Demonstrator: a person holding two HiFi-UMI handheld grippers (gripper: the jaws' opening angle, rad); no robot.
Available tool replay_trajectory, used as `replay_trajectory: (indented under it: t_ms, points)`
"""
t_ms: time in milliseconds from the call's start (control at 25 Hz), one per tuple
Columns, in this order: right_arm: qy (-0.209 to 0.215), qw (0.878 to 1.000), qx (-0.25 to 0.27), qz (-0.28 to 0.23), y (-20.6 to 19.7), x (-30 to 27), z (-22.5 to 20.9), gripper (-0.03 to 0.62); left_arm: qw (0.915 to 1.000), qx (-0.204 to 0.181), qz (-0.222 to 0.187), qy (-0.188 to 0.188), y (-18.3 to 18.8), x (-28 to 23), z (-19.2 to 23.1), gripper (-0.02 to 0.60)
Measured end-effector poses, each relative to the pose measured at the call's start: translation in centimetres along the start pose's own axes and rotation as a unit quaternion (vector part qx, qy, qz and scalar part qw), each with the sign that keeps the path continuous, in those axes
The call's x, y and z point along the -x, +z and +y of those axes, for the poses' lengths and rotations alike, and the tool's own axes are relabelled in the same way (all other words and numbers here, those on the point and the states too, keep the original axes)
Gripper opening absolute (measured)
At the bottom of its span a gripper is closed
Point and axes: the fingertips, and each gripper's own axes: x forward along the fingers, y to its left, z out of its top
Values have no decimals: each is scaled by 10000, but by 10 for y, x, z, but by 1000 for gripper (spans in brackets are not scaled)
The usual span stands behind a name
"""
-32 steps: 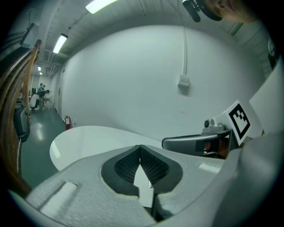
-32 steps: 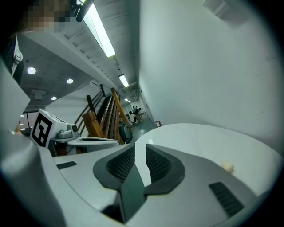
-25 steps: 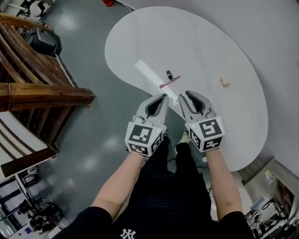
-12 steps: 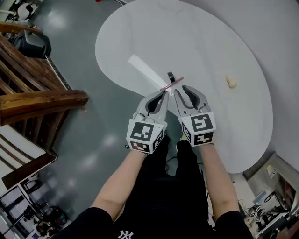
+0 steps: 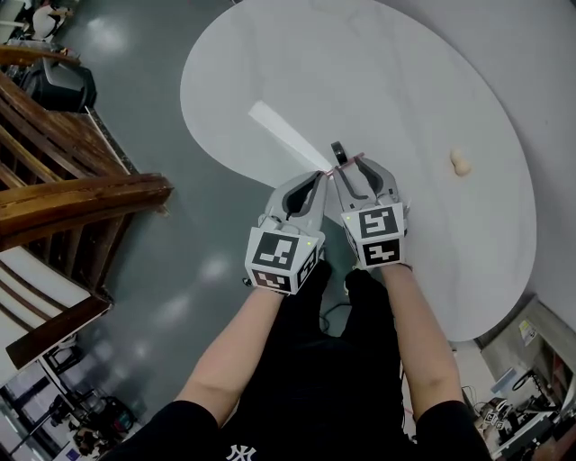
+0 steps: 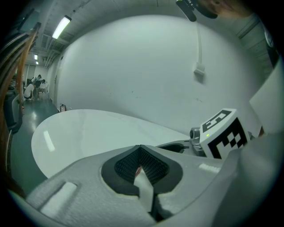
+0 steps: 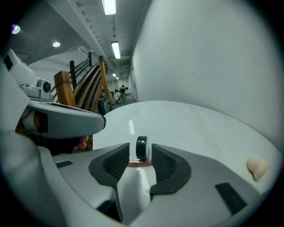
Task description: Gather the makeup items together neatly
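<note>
We see a white counter (image 5: pixel 432 99) with a rounded, kidney-like outline. It is set against a pale grey wall (image 5: pixel 549 45) on its right and far sides. To the left of it spreads a glossy grey floor (image 5: pixel 171 234) that catches the lamp glare. At the far left stand dark wooden beams (image 5: pixel 81 191), slanted, and a black bag (image 5: pixel 63 83) sits just beyond them. Cluttered equipment (image 5: pixel 522 401) fills the near right corner. Strip lights (image 7: pixel 109 6) run along the ceiling, and we can make out small figures (image 7: pixel 119 95) far down the hall.
</note>
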Motion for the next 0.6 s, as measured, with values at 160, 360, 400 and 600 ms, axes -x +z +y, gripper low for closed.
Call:
replay_trajectory:
  t_ms: [160,360,400,600]
  points:
    - [-93,9999,61,79,-8,-12,-1,153,10000,24,24,-18,-8,-4,5,9]
    - [-286,9993,146,175,-6,-16,-14,111,10000,54,56,-19,-7,-8,4,9]
    - [-312,9992,169,187,-5,-16,-17,89,10000,58,54,-16,-4,-10,3,9]
    - [-378,9989,258,120,2,-12,-21,83,10000,73,49,-14,-1,-11,3,9]
